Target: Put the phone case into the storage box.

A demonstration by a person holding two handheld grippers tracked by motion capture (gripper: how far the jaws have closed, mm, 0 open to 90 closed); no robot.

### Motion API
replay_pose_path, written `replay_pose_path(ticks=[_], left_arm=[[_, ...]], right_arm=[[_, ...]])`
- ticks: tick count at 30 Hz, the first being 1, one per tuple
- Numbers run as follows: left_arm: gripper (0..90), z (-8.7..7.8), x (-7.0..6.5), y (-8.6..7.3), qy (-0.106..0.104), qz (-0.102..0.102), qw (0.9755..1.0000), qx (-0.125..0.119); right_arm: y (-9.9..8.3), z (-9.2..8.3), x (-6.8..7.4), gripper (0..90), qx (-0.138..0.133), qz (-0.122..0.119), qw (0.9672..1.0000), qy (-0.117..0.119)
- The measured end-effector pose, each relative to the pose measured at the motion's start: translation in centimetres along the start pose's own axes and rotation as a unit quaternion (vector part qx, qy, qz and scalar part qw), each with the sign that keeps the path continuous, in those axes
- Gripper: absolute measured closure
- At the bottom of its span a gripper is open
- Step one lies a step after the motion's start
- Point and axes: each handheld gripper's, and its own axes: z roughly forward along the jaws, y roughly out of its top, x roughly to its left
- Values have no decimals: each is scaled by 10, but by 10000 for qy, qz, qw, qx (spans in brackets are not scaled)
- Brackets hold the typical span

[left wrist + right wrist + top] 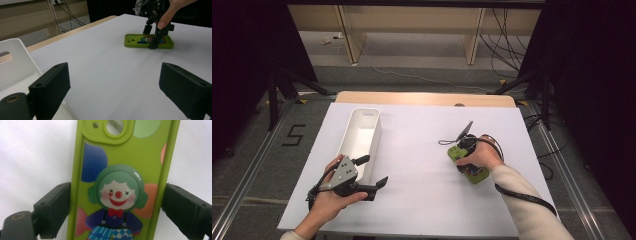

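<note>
Even, soft light from overhead falls on the white counter (422,150), while the room on both sides of it is nearly black. Shadows beneath the left claw (374,172) are faint and short. The high view is slightly grainy. In the right claw's own view, the phone case (125,170) between its jaws looks soft and slightly blurred, without glare.

**Room and surroundings**

White table top (422,150) on a wooden table, pale edge (424,98) showing at the far side. Grey floor (257,165) with a black "5" mark (293,135). Light wooden shelf legs (349,35) beyond. Loose black cables (504,45) far right. Dark curtains (242,65) both sides.
</note>
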Motion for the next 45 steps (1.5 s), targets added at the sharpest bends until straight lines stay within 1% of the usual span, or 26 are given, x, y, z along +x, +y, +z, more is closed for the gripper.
replay_pose_path(ticks=[11, 17, 18, 42, 45], left_arm=[[97, 0, 0, 0, 2, 0, 10000, 2], [97, 0, 0, 0, 3, 0, 10000, -1], [98, 0, 0, 0, 1, -6, 10000, -3], [98, 0, 0, 0, -1, -10, 10000, -9], [100, 0, 0, 0, -2, -15, 10000, -11]], right_arm=[[0, 0, 0, 135, 13, 45, 10000, -4], [0, -1, 1, 145, 13, 92, 9999, -52], [0, -1, 1, 159, 25, 124, 9999, -12], [0, -2, 3, 167, 32, 145, 9999, -86], [0, -3, 3, 167, -36, 179, 9998, -74]])
